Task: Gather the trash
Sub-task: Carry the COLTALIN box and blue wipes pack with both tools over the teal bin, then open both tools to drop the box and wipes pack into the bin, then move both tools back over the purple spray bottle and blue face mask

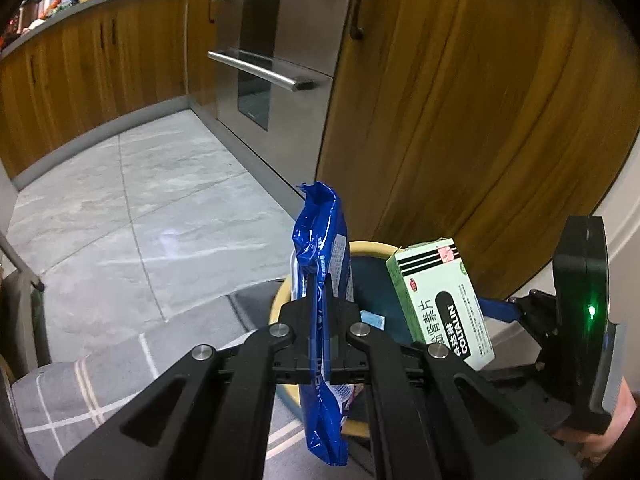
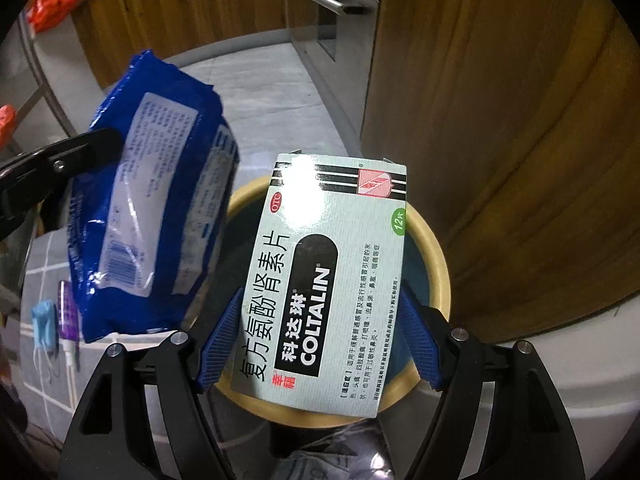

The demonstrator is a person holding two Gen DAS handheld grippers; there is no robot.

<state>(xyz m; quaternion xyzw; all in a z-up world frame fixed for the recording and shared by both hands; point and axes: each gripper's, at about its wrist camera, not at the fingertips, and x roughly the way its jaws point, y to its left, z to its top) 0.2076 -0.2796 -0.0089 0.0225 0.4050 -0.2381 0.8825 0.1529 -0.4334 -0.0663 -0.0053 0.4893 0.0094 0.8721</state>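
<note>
1 blue wrapper (image 1: 320, 280) is pinched in the closed left gripper (image 1: 320, 340), and 1 green medicine box (image 2: 324, 280) is clamped between the right gripper's (image 2: 320, 340) 2 blue pads (image 2: 218, 344). Both hang over 1 yellow-rimmed bin (image 2: 434, 264), beside 1 wooden cabinet (image 1: 460, 100).

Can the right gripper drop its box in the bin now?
Probably yes. The right gripper holds the box right above the open bin; only the blue packet hangs nearby, off to one side.

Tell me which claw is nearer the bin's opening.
Right. The right claw, gripping the box, sits right over the bin; the left claw, pinching the blue packet, is at its side.
</note>
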